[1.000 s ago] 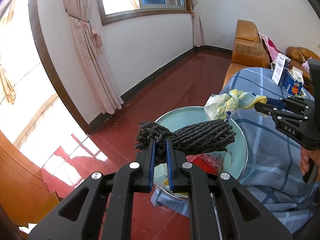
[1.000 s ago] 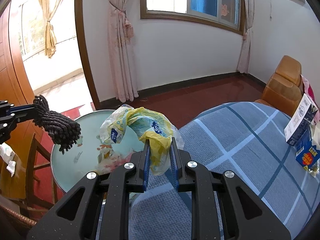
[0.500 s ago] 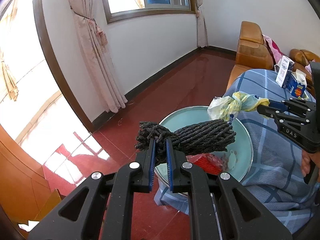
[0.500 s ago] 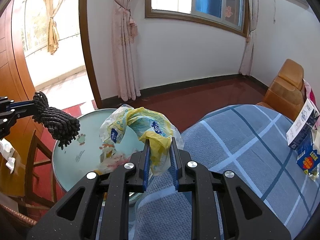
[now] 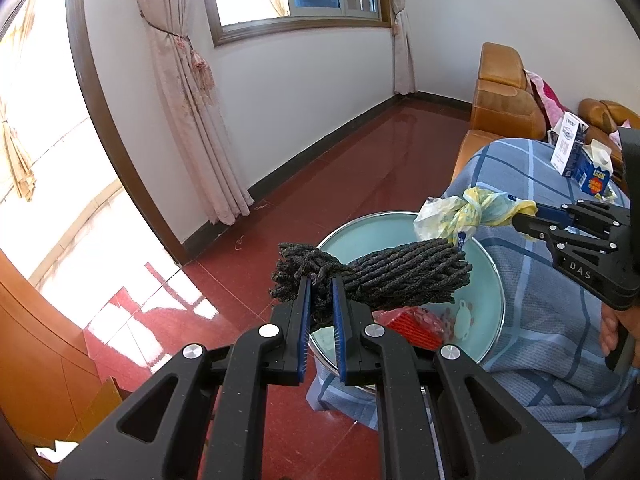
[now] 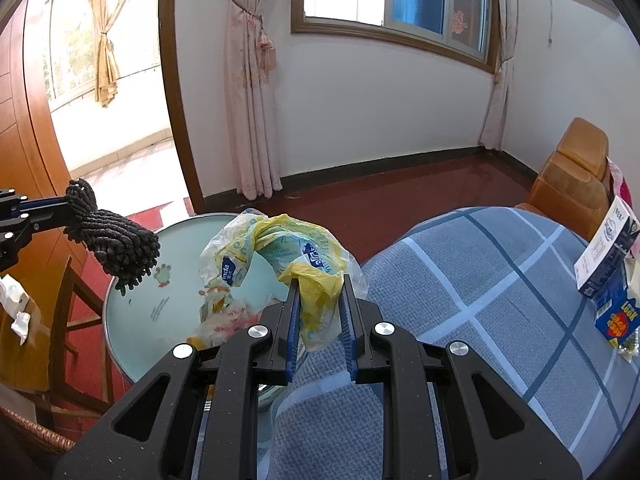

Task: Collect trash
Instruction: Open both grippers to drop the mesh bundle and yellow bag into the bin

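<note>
My left gripper (image 5: pixel 320 280) is shut on a dark grey bundle of yarn-like cord (image 5: pixel 384 276) and holds it in the air above a round glass table (image 5: pixel 490 280). The bundle also shows in the right wrist view (image 6: pixel 116 240). My right gripper (image 6: pixel 318 280) is shut on a crumpled yellow and clear plastic bag (image 6: pixel 280 252), held above the edge of the same table (image 6: pixel 132 308). In the left wrist view the bag (image 5: pixel 468 212) hangs just beyond the cord bundle, with the right gripper (image 5: pixel 528 216) behind it.
Red packaging (image 5: pixel 412 320) and other wrappers (image 6: pixel 224 312) lie on the glass table. A blue checked cloth (image 6: pixel 500 300) covers the surface at right, with cartons (image 6: pixel 608 256) on it. An orange sofa (image 5: pixel 504 92), a wooden chair (image 6: pixel 72 320) and red floor (image 5: pixel 360 168) surround them.
Both grippers have risen and pulled back a little with their loads. More of the glass table shows below. The holds are unchanged.
</note>
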Demonstrator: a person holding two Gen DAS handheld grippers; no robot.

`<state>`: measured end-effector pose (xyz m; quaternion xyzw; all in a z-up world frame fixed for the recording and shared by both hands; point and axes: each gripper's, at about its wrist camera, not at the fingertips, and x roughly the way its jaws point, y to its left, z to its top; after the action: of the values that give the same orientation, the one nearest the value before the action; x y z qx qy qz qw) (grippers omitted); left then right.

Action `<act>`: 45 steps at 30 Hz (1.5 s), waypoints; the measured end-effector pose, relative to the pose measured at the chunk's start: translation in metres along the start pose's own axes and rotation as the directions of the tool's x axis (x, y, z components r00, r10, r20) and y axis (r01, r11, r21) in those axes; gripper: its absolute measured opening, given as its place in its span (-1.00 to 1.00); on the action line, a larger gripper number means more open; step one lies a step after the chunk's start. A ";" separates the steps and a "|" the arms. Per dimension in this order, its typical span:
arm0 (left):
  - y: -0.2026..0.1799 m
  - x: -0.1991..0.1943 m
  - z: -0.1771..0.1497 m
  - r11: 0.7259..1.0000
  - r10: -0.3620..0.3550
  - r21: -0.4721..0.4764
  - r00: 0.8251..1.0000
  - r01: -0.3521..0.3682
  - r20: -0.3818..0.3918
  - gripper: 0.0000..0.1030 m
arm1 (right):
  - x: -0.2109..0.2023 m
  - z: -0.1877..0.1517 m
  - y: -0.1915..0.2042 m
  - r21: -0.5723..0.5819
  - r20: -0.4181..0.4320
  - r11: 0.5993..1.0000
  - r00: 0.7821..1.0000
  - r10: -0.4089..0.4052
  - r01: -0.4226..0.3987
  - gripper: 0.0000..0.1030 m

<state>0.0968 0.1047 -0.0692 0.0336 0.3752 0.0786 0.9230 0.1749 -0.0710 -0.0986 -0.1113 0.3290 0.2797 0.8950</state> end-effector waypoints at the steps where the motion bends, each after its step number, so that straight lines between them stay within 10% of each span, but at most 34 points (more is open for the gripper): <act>1: 0.000 0.000 0.000 1.000 -0.002 -0.001 1.000 0.002 -0.001 -0.80 | 0.000 0.000 0.000 0.000 0.000 1.000 1.000 0.001 -0.001 -0.63; 29: -0.004 -0.001 0.001 1.000 -0.010 0.003 1.000 0.010 -0.002 -0.79 | -0.002 0.002 0.004 -0.006 0.007 1.000 1.000 0.011 -0.011 -0.62; 34: -0.012 0.000 0.000 1.000 -0.022 -0.011 1.000 0.022 -0.001 -0.06 | -0.003 0.001 0.006 -0.004 0.012 0.999 0.999 0.048 -0.048 -0.29; 45: -0.024 -0.010 -0.002 0.998 -0.059 -0.012 0.998 0.059 0.025 0.31 | -0.042 -0.007 -0.014 0.063 0.073 0.998 0.997 0.010 -0.015 0.03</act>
<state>0.0913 0.0789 -0.0671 0.0175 0.3643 0.0534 0.9296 0.1526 -0.1029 -0.0765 -0.0704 0.3058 0.2784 0.9077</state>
